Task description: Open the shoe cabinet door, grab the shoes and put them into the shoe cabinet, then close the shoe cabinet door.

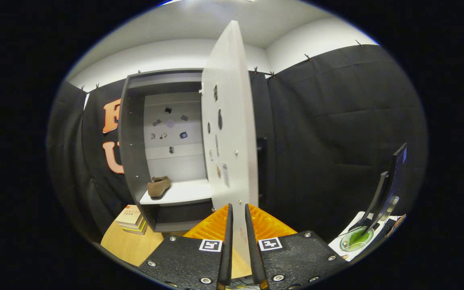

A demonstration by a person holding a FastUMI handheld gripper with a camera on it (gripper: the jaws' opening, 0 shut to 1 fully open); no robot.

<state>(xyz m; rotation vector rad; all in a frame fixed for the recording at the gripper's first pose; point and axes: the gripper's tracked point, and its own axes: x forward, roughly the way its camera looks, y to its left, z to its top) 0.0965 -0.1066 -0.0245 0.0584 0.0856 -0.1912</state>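
The gripper (238,219) has two flat dark textured plates, each fastened with round silver screws along its edges. Each plate carries a small square black-and-white marker near its inner corner. Ahead of the plates the jaws run as ribbed wedges with thin straight inner edges.

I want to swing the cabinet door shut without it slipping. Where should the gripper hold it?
At the free lower edge of the door, come at edge-on, as the gripper does now: the thin flat panel fits between its fingers, which appear shut on it, far from the hinge. The shoe already lies inside.
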